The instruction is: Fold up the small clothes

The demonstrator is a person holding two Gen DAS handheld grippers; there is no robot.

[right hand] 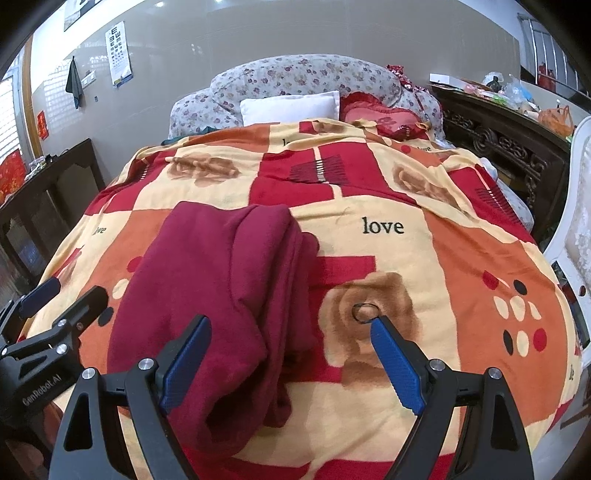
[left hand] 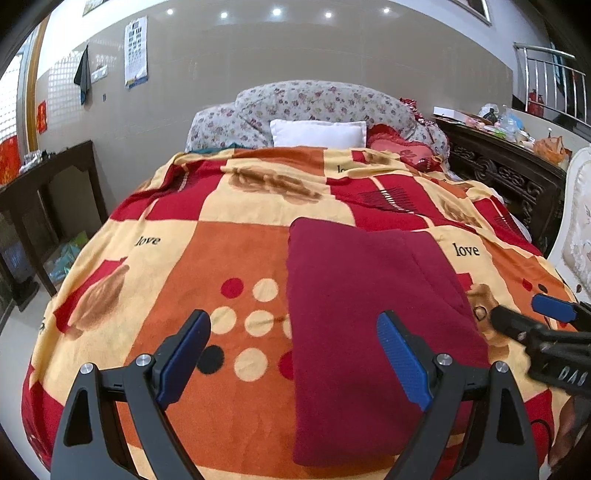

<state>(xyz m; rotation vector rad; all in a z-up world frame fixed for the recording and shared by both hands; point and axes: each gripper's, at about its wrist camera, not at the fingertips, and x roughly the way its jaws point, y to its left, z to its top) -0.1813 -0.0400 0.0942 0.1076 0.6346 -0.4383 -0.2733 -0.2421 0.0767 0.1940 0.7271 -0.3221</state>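
patterned bedspread point(left hand: 221, 258) covers the bed; folded maroon garment point(left hand: 369, 314) lies near; left gripper point(left hand: 293, 328) and right gripper point(right hand: 291, 338) both spread, holding nothing

I see a bed point(left hand: 147, 229) under a red, orange and cream patchwork blanket point(right hand: 443, 236) printed with "love"; at its far edge lie a white pillow point(left hand: 317, 133), a floral quilt roll point(left hand: 314, 99) and a red cushion point(right hand: 376, 114). The beige wall point(left hand: 295, 55) behind carries a chart point(left hand: 136, 51) and a hanging dark cloth point(left hand: 83, 75), lit by ceiling spotlights point(left hand: 276, 12). A dark cabinet point(left hand: 48, 199) stands off the bed's left edge; a carved dark sideboard point(left hand: 509, 173) and steel railing point(left hand: 554, 81) stand off its right edge.
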